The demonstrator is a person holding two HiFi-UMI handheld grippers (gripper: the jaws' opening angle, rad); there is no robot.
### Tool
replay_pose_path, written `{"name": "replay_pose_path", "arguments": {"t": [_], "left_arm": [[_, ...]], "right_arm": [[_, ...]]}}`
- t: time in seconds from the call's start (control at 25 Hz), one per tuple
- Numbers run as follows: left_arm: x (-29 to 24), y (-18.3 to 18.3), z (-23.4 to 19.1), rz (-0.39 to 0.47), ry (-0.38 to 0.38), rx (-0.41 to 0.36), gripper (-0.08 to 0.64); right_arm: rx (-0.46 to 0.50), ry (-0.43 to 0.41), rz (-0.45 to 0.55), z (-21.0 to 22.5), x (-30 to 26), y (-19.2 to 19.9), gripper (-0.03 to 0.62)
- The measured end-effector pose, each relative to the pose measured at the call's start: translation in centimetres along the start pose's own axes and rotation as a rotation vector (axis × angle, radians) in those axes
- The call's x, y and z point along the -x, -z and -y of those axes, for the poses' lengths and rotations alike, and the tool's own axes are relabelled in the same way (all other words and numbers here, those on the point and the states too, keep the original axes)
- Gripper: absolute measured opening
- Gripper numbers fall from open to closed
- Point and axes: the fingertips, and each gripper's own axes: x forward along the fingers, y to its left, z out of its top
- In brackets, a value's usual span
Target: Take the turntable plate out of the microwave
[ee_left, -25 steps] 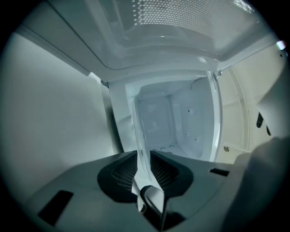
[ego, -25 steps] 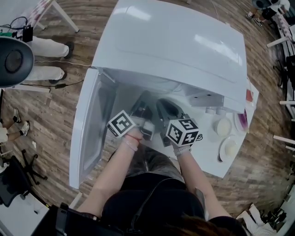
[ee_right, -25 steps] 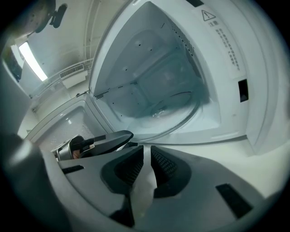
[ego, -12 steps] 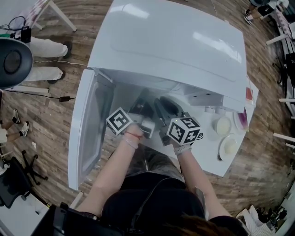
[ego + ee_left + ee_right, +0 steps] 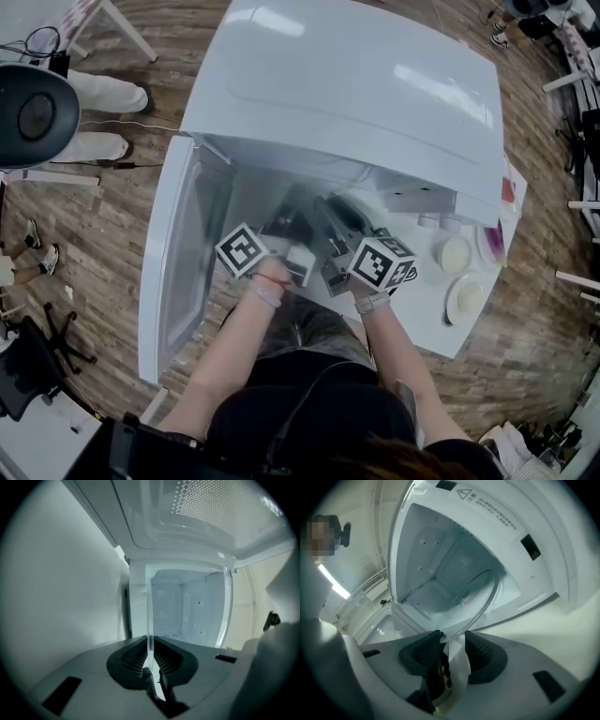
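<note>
- White microwave (image 5: 356, 84), door swung open. Clear round glass turntable plate (image 5: 149, 616) sits at the cavity mouth, between both grippers.
- Left gripper (image 5: 150, 645): jaws clenched on the plate's rim.
- Right gripper (image 5: 453, 641): jaws opening, rim between them, pads not pressing.
- Risk: only 1 grip on slick glass. Plate may pivot, slip, knock the cavity frame, or drop.
</note>
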Motion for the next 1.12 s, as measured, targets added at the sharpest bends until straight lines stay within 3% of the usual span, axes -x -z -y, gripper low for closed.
{"name": "replay_pose_path", "arguments": {"t": [0.16, 0.48, 0.76, 1.12], "left_arm": [[0.4, 0.4, 0.4, 0.01, 0.039, 0.044, 0.044], [1.8, 0.9, 0.4, -0.001, 0.04, 0.047, 0.044], [2.8, 1.6, 0.3, -0.003, 0.048, 0.067, 0.044], [3.8, 2.1, 0.3, 0.001, 0.053, 0.082, 0.044]], "right_arm": [[-0.091, -0.005, 0.027, 0.6, 0.1, -0.2, 0.166], [-0.274, 0.013, 0.09, 1.8, 0.0, -1.0, 0.164], [-0.34, 0.016, 0.124, 2.5, -0.1, -1.5, 0.159], [-0.426, 0.007, 0.158, 3.1, 0.2, -1.4, 0.091]]}}
